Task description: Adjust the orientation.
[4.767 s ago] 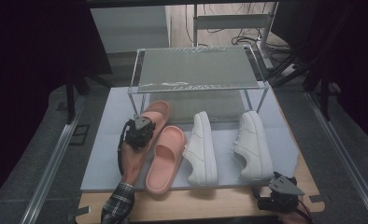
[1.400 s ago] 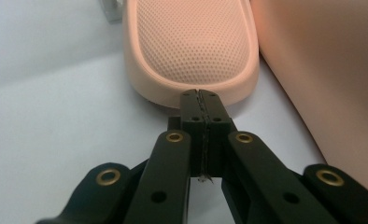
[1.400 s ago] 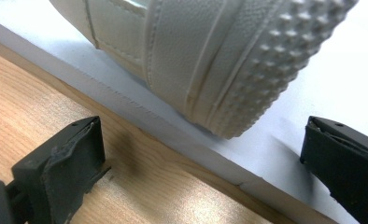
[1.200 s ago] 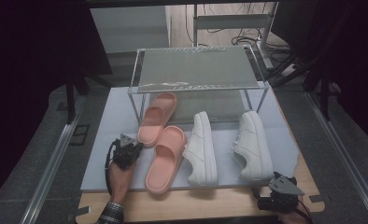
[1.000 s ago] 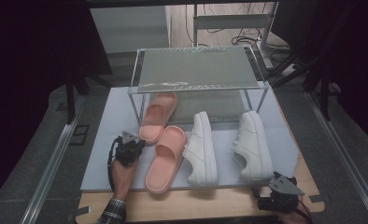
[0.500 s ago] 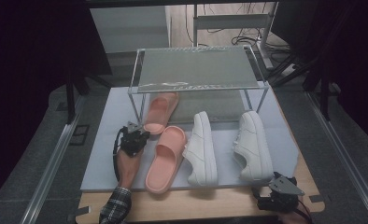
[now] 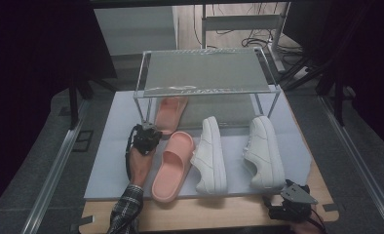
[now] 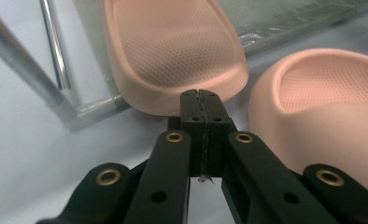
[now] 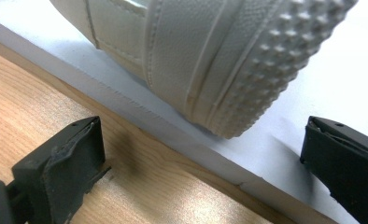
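A pink slipper point(image 7: 169, 111) lies toe-first under the low rack point(image 7: 204, 68), its heel sticking out. My left gripper point(image 7: 145, 136) is shut, with nothing between the jaws. In the left gripper view its tips point(image 8: 201, 100) sit right against that slipper's heel point(image 8: 173, 46). The second pink slipper point(image 7: 173, 163) lies just right of it on the mat point(image 8: 322, 102). Two white sneakers point(image 7: 210, 153) point(image 7: 264, 151) stand side by side further right. My right gripper point(image 7: 290, 202) rests open at the table's front right, its jaws point(image 9: 205, 158) wide apart before a sneaker's heel point(image 9: 210, 56).
A pale mat point(image 7: 112, 146) covers the wooden table point(image 7: 229, 214) under the shoes. The rack's metal legs point(image 8: 56, 46) stand close left of my left gripper. Dark frames and rails flank the table; cables lie on the floor behind.
My left gripper has moved forward toward the rack, up to the far slipper's heel, and that slipper sits a little deeper under the shelf. The right gripper has stayed put.
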